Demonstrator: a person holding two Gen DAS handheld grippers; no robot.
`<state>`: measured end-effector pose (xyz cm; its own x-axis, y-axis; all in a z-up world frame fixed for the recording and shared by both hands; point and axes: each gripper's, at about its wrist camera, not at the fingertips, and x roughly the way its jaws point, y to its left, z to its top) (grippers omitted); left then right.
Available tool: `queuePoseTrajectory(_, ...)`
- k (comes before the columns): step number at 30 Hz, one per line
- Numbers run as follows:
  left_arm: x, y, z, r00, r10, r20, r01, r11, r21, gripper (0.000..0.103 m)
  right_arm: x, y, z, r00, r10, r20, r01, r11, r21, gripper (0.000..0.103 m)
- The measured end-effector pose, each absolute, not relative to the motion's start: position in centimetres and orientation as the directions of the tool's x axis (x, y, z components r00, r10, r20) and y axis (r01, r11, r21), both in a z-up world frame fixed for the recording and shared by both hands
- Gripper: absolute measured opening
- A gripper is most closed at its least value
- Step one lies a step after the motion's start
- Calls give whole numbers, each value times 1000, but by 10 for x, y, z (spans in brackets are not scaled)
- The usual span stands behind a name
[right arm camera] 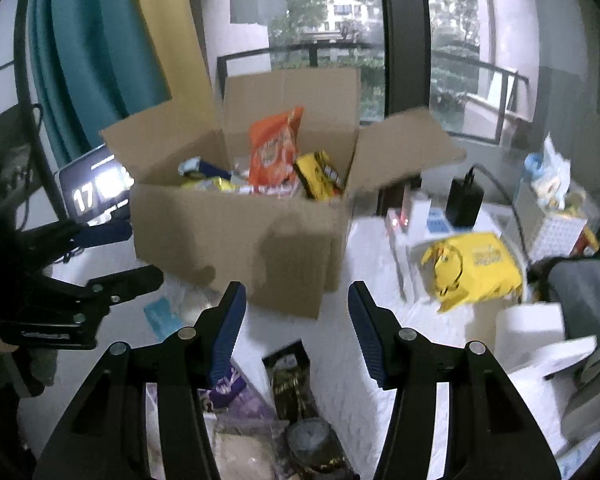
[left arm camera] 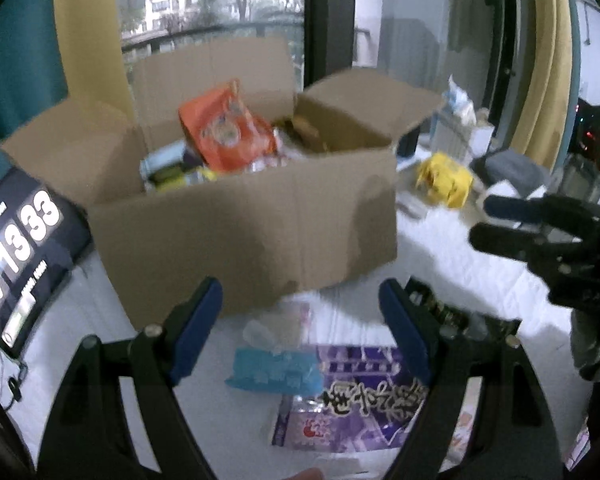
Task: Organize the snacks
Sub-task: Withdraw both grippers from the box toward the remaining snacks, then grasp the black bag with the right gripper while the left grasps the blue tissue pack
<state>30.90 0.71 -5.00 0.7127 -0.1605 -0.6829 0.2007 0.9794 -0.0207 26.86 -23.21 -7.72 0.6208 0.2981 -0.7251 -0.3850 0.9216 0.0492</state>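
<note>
An open cardboard box [left arm camera: 244, 224] [right arm camera: 240, 248] stands on the white table, with an orange snack bag [left arm camera: 224, 128] [right arm camera: 274, 148], a yellow-black pack [right arm camera: 320, 176] and other packs inside. My left gripper [left arm camera: 300, 328] is open and empty, hovering above a light blue packet [left arm camera: 272, 372] and a purple snack bag [left arm camera: 356, 400] in front of the box. My right gripper [right arm camera: 296, 332] is open and empty above a dark packet [right arm camera: 292, 376] and the purple bag [right arm camera: 232, 392]. Each gripper shows in the other's view, the right [left arm camera: 540, 232] and the left [right arm camera: 100, 264].
A tablet showing a clock [left arm camera: 16, 252] [right arm camera: 92, 192] stands left of the box. A yellow bag [left arm camera: 444, 180] [right arm camera: 476, 268], a black charger [right arm camera: 464, 196], white boxes and a paper roll [right arm camera: 528, 332] crowd the right side. A window and curtains lie behind.
</note>
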Motion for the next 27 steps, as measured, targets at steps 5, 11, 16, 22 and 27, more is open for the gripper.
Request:
queuePoseTrajectory(5,316,6,-77,669,-142,-730,196,981,-11,82,269,-240,-101,576,306,-758,-389,918,76,56)
queuePoseTrajectory(11,323,6,-101,625,-121,-771,186,982,-4,82,274,-253,-130,514,329,-792,-363,920,147,56)
queuePoseTrajectory(16,326,4,-120,592,-85,-801,180,983,29,82,275,-254,-150,461,349,-816,-369,912,181,56)
queuePoseTrajectory(22,333,7,-135,557,-64,-828,178,983,45,82,276,-248,-177,391,360,-847,-385,900,205,56)
queuePoseTrajectory(27,336,13,-143,554,-93,-827,167,986,1,82,271,-246,-176,392,387,-834,-412,885,217,35)
